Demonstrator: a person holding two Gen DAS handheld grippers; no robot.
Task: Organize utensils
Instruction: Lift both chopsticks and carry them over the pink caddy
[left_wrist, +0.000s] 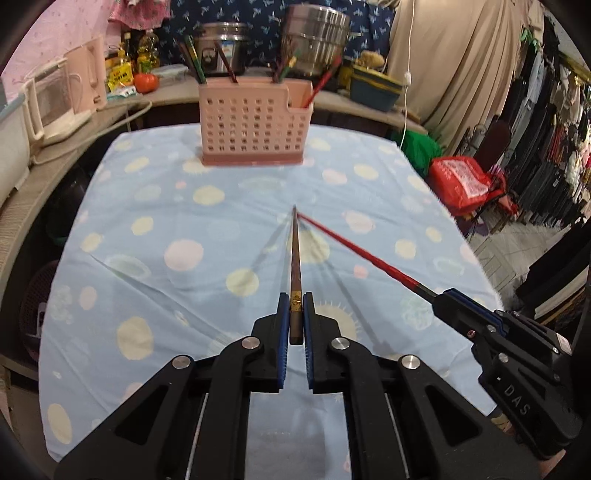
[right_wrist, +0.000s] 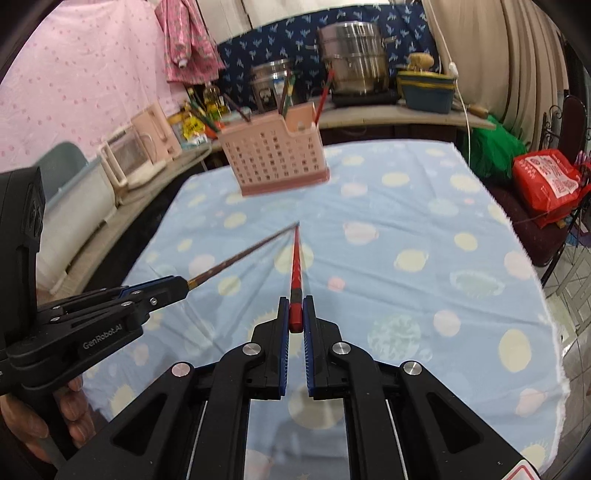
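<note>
Left wrist view, left tongs (left_wrist: 294, 301) clamped on brown chopstick (left_wrist: 294, 266), right tongs (right_wrist: 294, 304) clamped on red chopstick (right_wrist: 296, 269)

Cluttered home kitchen corner, steel pots (right_wrist: 352, 62), oil bottles (left_wrist: 147, 50), pink toaster (left_wrist: 55, 101), hanging clothes (left_wrist: 554, 122)

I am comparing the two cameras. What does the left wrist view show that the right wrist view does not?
Only the left wrist view: an orange pumpkin-shaped object on the counter.

Only the right wrist view: the person's hand holding the left gripper.

Both: the pink perforated plastic utensil holder on the blue spotted cloth, the left gripper shut on a brown chopstick, and the right gripper shut on a red chopstick.
</note>
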